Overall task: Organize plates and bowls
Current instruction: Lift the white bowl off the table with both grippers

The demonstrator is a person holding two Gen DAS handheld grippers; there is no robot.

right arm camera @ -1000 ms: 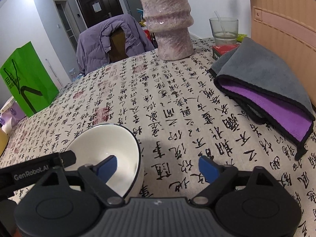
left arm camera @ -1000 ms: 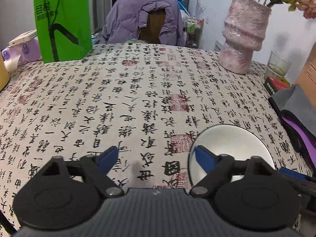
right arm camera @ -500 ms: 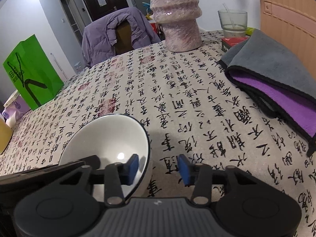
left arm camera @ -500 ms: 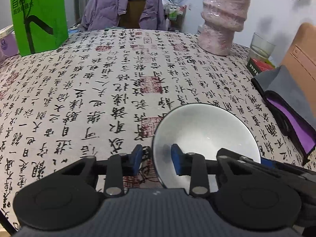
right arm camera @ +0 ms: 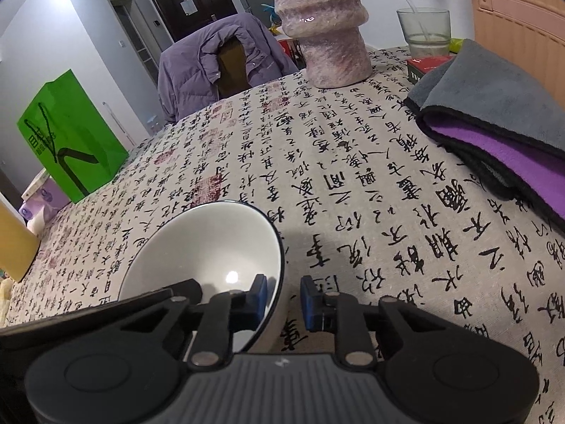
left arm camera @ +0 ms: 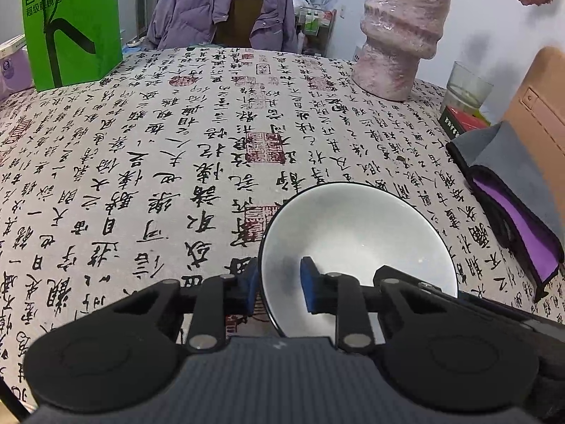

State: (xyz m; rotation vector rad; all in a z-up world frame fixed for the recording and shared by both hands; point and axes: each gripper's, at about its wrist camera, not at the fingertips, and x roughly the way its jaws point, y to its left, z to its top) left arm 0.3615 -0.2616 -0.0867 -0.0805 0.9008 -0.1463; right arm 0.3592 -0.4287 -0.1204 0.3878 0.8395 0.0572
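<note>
Table (left arm camera: 148, 148), covered by a cloth printed with black calligraphy and red seals, fills both views. A chair draped with a purple jacket (left arm camera: 222, 10) stands at its far edge. A green bag (left arm camera: 70, 24) stands upright at the far left. A pink vase (left arm camera: 399, 31) stands at the far right, with a glass (left arm camera: 466, 86) just beside it on a red box. A folded grey and purple towel (right arm camera: 501, 123) lies along the right edge.

One white bowl (left arm camera: 360, 247) with a dark rim sits upright on the near part of the cloth, between the two grippers.

Left gripper (left arm camera: 277, 288): jaws closing astride the bowl's left rim, one blue pad outside the wall, the other inside. A gap shows between the inner pad and the wall.

Right gripper (right arm camera: 282, 298): jaws closing astride the bowl's right rim, left pad inside, right pad outside. Whether either pad presses the wall cannot be told.
</note>
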